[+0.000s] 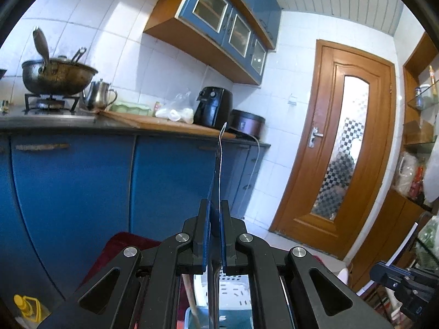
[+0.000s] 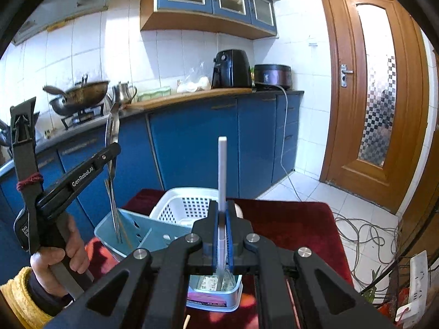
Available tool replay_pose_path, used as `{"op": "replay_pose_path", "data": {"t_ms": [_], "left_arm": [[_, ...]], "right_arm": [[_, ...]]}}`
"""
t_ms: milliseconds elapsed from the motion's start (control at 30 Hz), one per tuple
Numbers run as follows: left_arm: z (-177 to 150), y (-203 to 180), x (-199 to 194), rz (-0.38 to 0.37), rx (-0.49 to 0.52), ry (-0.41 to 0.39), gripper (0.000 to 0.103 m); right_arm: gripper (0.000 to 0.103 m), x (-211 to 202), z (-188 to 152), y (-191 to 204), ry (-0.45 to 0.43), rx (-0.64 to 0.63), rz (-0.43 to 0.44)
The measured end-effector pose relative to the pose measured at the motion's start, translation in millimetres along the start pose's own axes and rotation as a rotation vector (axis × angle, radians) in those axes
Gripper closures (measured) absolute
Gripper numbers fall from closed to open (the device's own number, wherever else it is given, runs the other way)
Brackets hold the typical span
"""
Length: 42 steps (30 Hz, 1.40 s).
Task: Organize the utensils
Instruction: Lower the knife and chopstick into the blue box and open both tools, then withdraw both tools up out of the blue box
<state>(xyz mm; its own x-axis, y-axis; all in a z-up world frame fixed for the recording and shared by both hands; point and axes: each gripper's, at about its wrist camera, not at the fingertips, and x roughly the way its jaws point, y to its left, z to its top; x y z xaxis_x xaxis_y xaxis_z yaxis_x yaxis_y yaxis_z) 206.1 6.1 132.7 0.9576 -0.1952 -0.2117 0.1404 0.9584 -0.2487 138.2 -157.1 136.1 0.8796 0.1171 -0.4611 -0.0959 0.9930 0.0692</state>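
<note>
On the table a white basket stands behind a blue tray, a small tin nearest. Beyond runs the counter — wok on the stove at left, then kettle, air fryer and rice cooker — with the door at right.

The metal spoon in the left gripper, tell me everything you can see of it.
The metal spoon is slim, shiny and steel-looking. It stands nearly upright, bowl end up, clamped at mid-handle between the fingers of the left gripper. Its lower end reaches into the blue bin beside a thin wooden stick; whether it touches the bottom cannot be told.
</note>
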Motion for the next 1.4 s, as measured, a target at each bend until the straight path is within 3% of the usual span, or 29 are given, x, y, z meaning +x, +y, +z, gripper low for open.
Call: {"op": "replay_pose_path", "data": {"t_ms": [233, 567, 633, 700, 800, 1400], "left_arm": [[-20.9, 9.2, 5.3, -0.003, -0.013, 0.032, 0.097], [-25.8, 7.7, -3.3, -0.012, 0.03, 0.021, 0.097], [-25.8, 7.3, -5.0, -0.027, 0.039, 0.029, 0.093], [-26.0, 6.3, -6.1, -0.048, 0.046, 0.045, 0.075], [-25.3, 2.4, -10.4, -0.076, 0.053, 0.053, 0.064], [-9.0, -4.7, -54.3, -0.069, 0.068, 0.132, 0.062]], "right_arm": [[0.096, 21.5, -16.3, 2.7, 0.068, 0.012, 0.015], [0.094, 36.9, -30.8, 3.8, 0.135, 0.082, 0.043], [0.089, 36.1, -31.7, 1.6, 0.136, 0.109, 0.047], [0.081, 32.1, -32.7, -0.5, 0.13, 0.138, 0.058], [0.078, 26.1, -34.1, -1.5, 0.122, 0.161, 0.063], [0.063, -34.2, -29.3, 9.3, 0.059, 0.185, 0.117]]}}
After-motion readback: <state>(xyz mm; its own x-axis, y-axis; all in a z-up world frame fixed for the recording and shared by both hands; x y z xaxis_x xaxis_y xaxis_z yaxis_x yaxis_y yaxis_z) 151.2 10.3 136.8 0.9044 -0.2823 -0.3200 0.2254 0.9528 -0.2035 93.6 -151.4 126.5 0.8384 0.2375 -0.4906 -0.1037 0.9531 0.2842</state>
